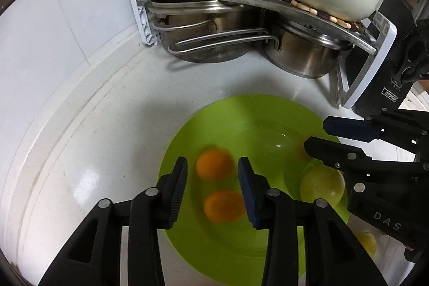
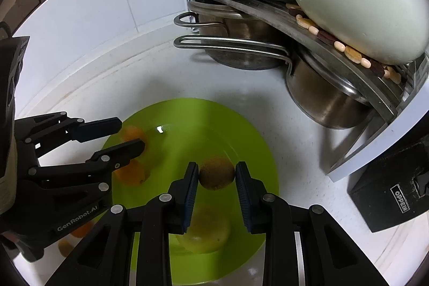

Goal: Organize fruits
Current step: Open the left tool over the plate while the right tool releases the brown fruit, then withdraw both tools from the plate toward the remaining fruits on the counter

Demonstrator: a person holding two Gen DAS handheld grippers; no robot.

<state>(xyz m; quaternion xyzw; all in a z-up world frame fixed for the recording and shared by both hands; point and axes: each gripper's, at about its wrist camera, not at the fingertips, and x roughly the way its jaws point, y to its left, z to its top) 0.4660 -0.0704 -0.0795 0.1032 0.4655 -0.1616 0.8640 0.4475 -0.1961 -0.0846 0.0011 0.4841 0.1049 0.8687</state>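
Both tongs over a lime-green plate (image 1: 268, 109) of fruit on the white counter (image 1: 93, 152).

The left tongs (image 1: 213, 185) stand spread, pads clear of the two oranges (image 1: 214, 164) lying on the plate between them. The right tongs (image 2: 216, 185) pinch a brown kiwi (image 2: 216, 176) just above the plate; a yellow-green fruit (image 1: 321, 185) rests on the plate beside them.
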